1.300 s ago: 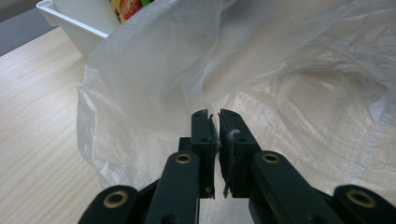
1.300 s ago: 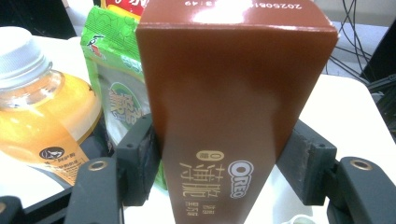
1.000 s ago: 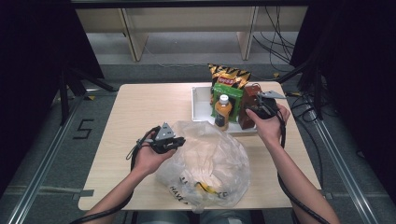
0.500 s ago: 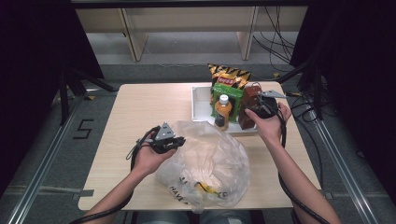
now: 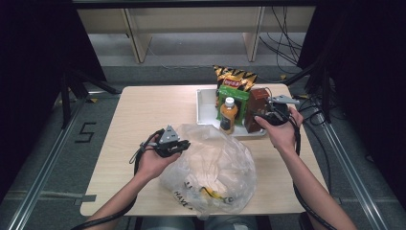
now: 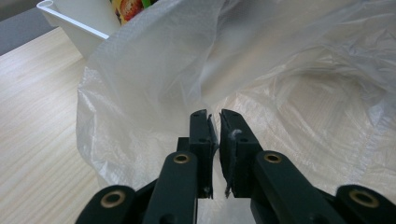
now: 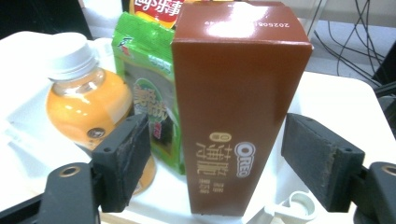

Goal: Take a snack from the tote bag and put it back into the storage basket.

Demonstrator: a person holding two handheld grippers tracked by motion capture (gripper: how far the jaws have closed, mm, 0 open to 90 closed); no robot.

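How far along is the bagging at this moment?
Done: left gripper pinches the plastic bag rim, holding it open. In hand: right gripper, jaws just opened, straddles the brown box without gripping. Left: box, orange bottle, green packet, chips bag remain in the white bin.

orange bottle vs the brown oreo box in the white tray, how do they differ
The orange bottle is rounded and see-through with a white cap; the brown Oreo box is a flat-sided, opaque carton. The box stands taller than the bottle. The box sits between the open right gripper pads, untouched; the bottle stands outside them, to the left. Both stand upright in the white tray.
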